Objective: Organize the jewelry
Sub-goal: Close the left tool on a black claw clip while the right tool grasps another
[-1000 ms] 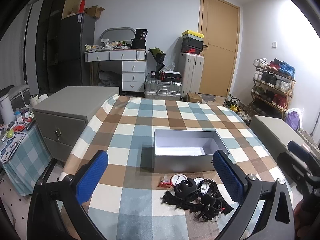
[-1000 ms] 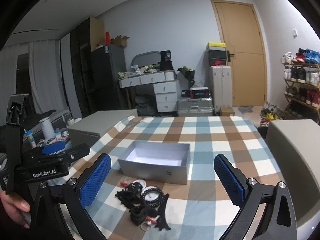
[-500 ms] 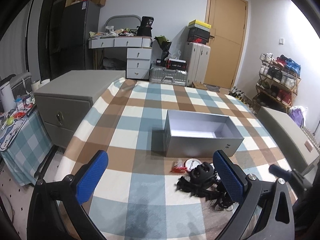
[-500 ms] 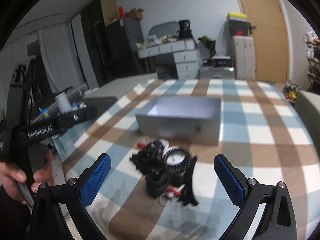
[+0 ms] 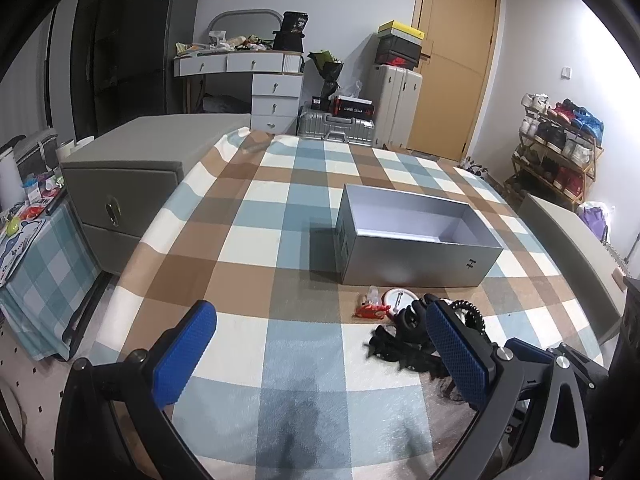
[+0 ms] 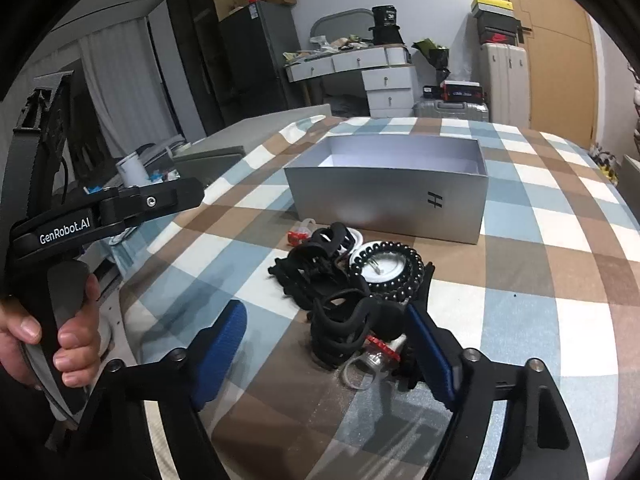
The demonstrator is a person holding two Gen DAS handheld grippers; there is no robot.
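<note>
Right wrist view: right gripper (image 6: 326, 350) lowered since a second ago, jaws wide, empty, bracketing black hair claw (image 6: 344, 326) in jewelry pile (image 6: 352, 280) near grey box (image 6: 386, 196). Left gripper (image 5: 320, 360) wide, empty. Pickup imminent, probably.

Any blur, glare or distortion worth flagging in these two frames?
Left wrist: sharp, strong fisheye bending, dark vignette corners, silver open box evenly lit. Right wrist: black beaded bracelet crisp, pile of black hair clips nearest the lens slightly soft; no glare.
</note>
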